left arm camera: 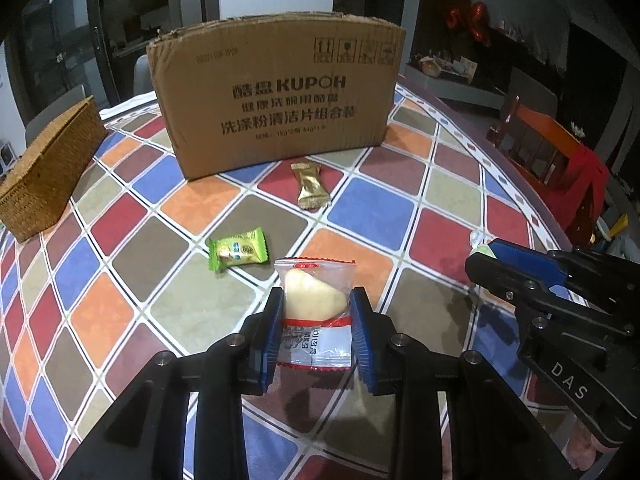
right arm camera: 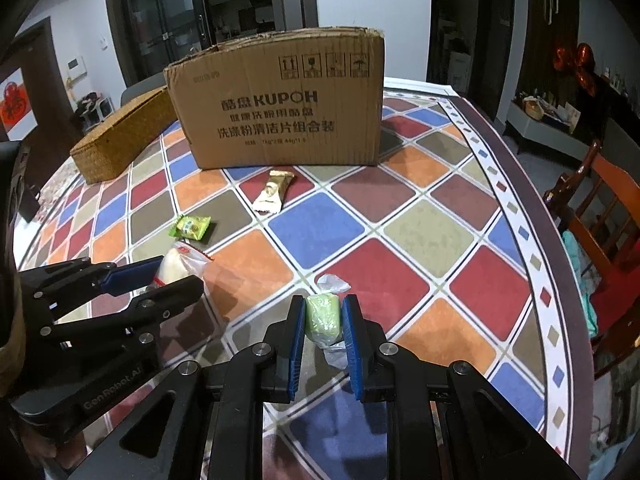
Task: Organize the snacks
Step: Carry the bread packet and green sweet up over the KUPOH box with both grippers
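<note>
My left gripper (left arm camera: pixel 316 304) is shut on a clear packet with a pale yellow pastry (left arm camera: pixel 314 294), held above the checked tablecloth. In the right wrist view the same gripper (right arm camera: pixel 176 276) and its pastry packet (right arm camera: pixel 176 266) show at the left. My right gripper (right arm camera: pixel 323 316) is shut on a small green sweet in clear wrap (right arm camera: pixel 324 316); it also shows at the right of the left wrist view (left arm camera: pixel 486 254). On the table lie a green snack packet (left arm camera: pixel 237 254) (right arm camera: pixel 190 228) and a gold wrapped bar (left arm camera: pixel 309 186) (right arm camera: pixel 274 192). Behind them stands an open cardboard box (left arm camera: pixel 276 96) (right arm camera: pixel 280 108).
A woven basket (left arm camera: pixel 44 164) (right arm camera: pixel 120 136) sits at the table's far left, beside the box. The round table's edge (right arm camera: pixel 532 240) curves down the right, with a wooden chair (right arm camera: pixel 604 208) draped in red cloth just beyond it.
</note>
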The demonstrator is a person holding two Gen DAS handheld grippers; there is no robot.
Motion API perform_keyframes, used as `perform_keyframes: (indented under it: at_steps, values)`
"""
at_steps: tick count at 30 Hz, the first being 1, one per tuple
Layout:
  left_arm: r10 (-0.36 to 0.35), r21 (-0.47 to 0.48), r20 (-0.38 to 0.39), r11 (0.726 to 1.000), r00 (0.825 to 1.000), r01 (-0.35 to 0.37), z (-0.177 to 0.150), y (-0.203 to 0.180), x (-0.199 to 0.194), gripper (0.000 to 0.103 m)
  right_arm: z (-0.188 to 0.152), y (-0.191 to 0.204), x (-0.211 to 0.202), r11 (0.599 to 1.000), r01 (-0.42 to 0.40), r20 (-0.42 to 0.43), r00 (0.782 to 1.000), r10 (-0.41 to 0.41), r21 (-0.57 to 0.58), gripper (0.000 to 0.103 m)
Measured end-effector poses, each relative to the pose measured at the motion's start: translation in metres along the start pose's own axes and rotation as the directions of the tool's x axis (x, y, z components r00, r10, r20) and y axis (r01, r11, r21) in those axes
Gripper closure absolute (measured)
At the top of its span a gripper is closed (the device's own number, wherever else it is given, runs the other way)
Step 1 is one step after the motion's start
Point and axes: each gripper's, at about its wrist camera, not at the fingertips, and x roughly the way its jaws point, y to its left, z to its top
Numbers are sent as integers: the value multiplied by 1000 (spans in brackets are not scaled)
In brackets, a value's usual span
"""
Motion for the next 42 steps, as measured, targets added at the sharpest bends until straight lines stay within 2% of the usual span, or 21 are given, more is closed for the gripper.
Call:
perform_keyframes:
  at_steps: [42]
  values:
    - [59,-75,133,996,989,-49,82,40,-57,70,96,20,-33,999,-9,133,991,15,-44,83]
